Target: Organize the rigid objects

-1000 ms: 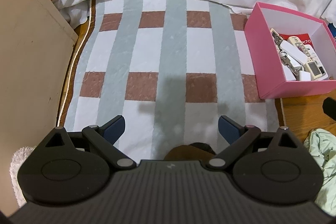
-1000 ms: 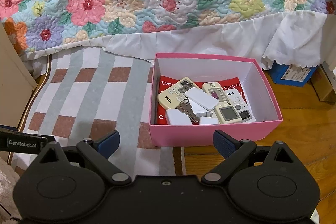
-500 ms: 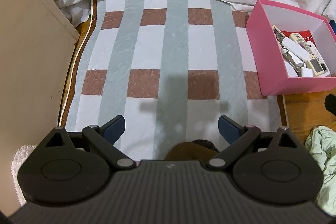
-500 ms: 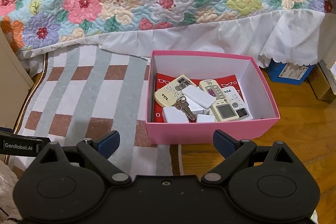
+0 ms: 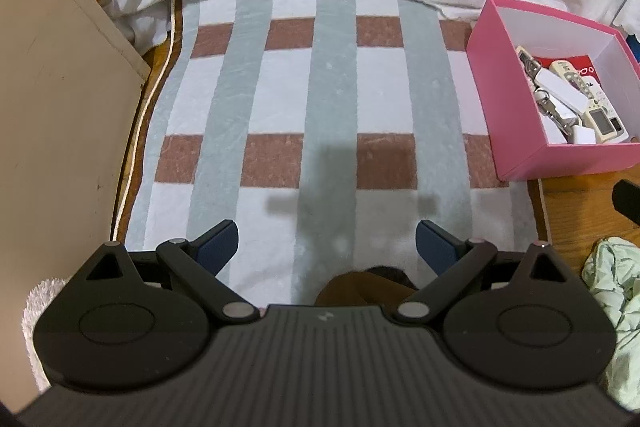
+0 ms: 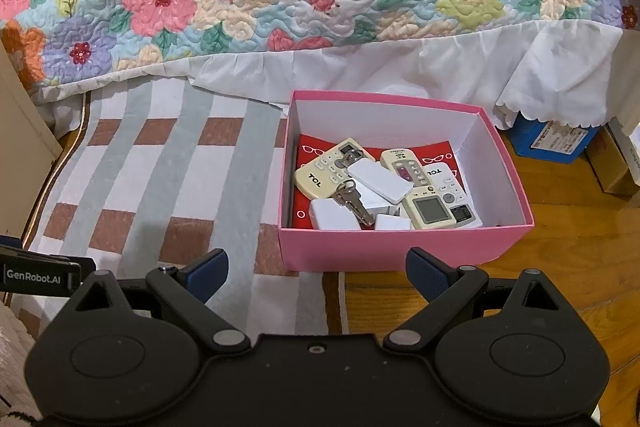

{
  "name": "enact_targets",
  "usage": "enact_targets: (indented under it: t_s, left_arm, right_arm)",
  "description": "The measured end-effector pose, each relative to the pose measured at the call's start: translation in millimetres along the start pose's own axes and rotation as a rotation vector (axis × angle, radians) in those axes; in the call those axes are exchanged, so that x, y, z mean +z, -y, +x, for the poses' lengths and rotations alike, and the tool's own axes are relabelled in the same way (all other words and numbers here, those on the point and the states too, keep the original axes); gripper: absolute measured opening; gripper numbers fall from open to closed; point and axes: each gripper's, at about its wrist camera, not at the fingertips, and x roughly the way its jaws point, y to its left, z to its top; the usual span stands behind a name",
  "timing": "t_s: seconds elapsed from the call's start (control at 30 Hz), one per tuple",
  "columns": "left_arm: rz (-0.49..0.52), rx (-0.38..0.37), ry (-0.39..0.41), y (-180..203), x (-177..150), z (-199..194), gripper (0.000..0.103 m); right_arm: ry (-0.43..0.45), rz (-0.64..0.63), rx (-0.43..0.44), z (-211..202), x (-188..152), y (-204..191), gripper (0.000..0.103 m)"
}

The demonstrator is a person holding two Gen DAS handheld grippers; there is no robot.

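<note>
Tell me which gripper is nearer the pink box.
Right. The right gripper hangs open just in front of the pink box; the left gripper is open over the rug, box off to its right.

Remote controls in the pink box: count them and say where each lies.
3 show. A cream TCL remote lies at the left, a remote with a screen at the front right, and a white TCL remote behind it. The pink box may hide more underneath.

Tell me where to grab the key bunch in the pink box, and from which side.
Judgement: take the keys by the ring end, coming straight down from above with the right gripper, which is open. They lie flat on top of the TCL remote and white chargers, and the pink box walls block any sideways approach.
</note>
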Motion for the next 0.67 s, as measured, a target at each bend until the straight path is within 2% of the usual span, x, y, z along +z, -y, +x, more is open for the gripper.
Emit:
enact_targets:
  t_s: [0.27, 0.37, 0.43, 0.67]
  left_arm:
    - [0.031, 0.034, 0.039, 1.2, 2.6, -4.0, 0.096]
    - [0.034, 0.005, 0.063, -0.2, 1.2, -5.7, 0.096]
    - [0.037, 0.015, 0.077, 1.2, 0.3, -6.8, 0.096]
    - [0.048, 0.010, 0.061, 5.0, 0.1, -6.3, 0.096]
  right_arm:
    - [0.008, -0.009, -0.006, -2.9, 1.4, 0.3, 0.097]
    - [0.005, -0.010, -0.006, -2.8, 1.5, 0.3, 0.097]
    - [0.005, -0.004, -0.010, -2.4, 2.0, 1.5, 0.097]
    - [0.004, 0.003, -0.018, -1.6, 1.9, 4.8, 0.097]
